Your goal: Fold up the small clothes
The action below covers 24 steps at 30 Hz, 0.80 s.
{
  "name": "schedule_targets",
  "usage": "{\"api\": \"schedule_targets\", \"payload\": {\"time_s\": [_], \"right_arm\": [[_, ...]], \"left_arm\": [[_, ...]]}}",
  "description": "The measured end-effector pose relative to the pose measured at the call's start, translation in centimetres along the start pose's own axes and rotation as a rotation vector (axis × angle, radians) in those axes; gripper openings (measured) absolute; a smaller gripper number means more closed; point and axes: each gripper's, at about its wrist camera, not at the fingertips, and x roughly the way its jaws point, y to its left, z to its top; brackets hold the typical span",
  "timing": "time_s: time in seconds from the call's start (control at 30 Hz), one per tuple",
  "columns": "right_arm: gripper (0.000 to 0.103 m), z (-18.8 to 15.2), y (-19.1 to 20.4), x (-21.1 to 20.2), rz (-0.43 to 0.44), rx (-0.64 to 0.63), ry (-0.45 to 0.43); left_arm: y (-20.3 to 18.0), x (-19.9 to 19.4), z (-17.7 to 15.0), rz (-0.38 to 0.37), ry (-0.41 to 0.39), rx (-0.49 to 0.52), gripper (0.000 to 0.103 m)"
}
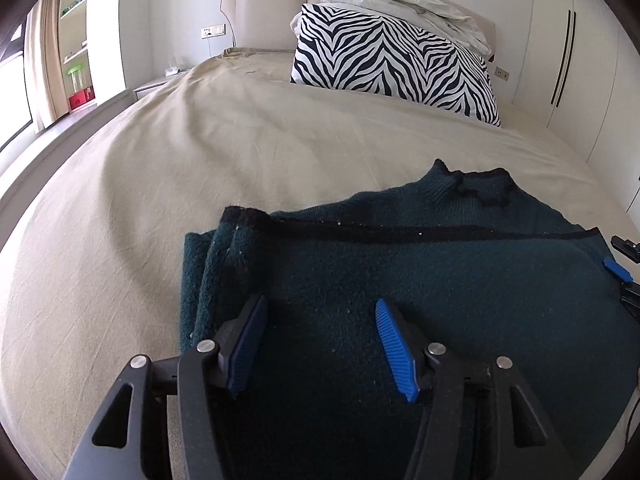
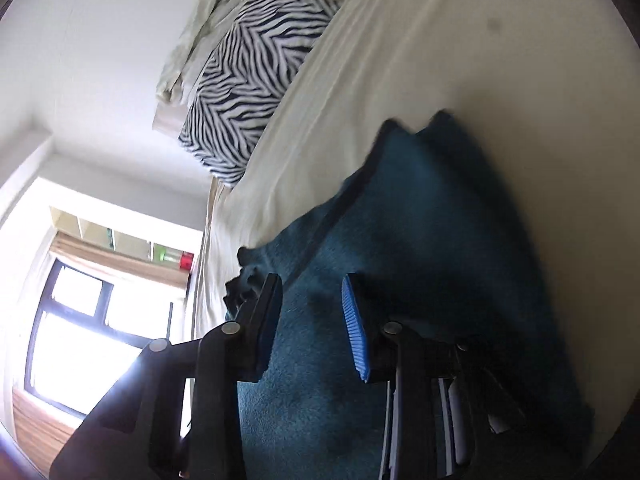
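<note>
A dark teal knitted sweater (image 1: 400, 256) with black trim lies on the beige bed sheet (image 1: 200, 152), its left side folded over into layers. My left gripper (image 1: 320, 308) is open just above the sweater's near part, holding nothing. My right gripper (image 2: 310, 284) is open over the same sweater (image 2: 420, 220), with its view rolled sideways and blurred. Its blue fingertip (image 1: 618, 269) shows at the sweater's right edge in the left wrist view.
A zebra-print pillow (image 1: 392, 56) and a crumpled pale duvet (image 1: 404, 0) lie at the headboard. A white wardrobe (image 1: 580, 60) stands to the right. A window and shelves (image 1: 76, 40) are to the left.
</note>
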Motion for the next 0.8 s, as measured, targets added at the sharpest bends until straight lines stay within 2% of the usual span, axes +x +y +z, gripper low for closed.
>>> {"api": "schedule_targets", "payload": {"time_s": [0.03, 0.1, 0.13, 0.2, 0.27, 0.4, 0.5, 0.57, 0.63, 0.67, 0.8], "right_arm": [[0.027, 0.3, -0.2, -1.4, -0.015, 0.005, -0.032], [0.031, 0.1, 0.4, -3.7, -0.099, -0.014, -0.082], [0.032, -0.3, 0.7, -4.6, -0.091, -0.015, -0.083], [0.033, -1.9, 1.9, -5.7, -0.012, -0.025, -0.036], [0.033, -4.5, 4.6, -5.1, 0.040, -0.087, 0.040], [0.033, -12.4, 10.5, 0.8, 0.091, -0.232, 0.305], [0.033, -17.8, 11.8, 4.8, 0.128, -0.250, 0.456], [0.033, -20.2, 11.5, 6.9, 0.106, -0.268, 0.522], [0.031, -21.3, 10.2, 7.6, 0.084, -0.260, 0.540], [0.031, -21.2, 9.5, 7.4, 0.112, -0.240, 0.534], [0.031, -17.6, 6.5, 5.0, 0.127, -0.153, 0.434]], "left_arm": [[0.1, 0.0, 0.0, -0.008, -0.001, -0.006, 0.060], [0.2, 0.0, -0.1, -0.009, -0.005, -0.008, 0.060], [0.1, 0.0, -0.1, -0.005, -0.006, -0.003, 0.060], [0.0, 0.1, -0.1, 0.002, -0.008, 0.002, 0.060], [-0.1, 0.1, -0.1, 0.002, -0.008, 0.003, 0.060], [-0.1, 0.1, -0.1, 0.002, -0.008, 0.003, 0.060], [0.0, 0.1, -0.1, 0.001, -0.010, 0.003, 0.060], [0.0, 0.0, -0.3, -0.001, -0.012, 0.001, 0.060], [0.0, 0.0, -0.3, -0.002, -0.014, 0.000, 0.060], [0.0, 0.0, -0.3, -0.002, -0.016, 0.001, 0.060], [0.0, 0.0, -0.4, 0.000, -0.019, 0.002, 0.060]]}}
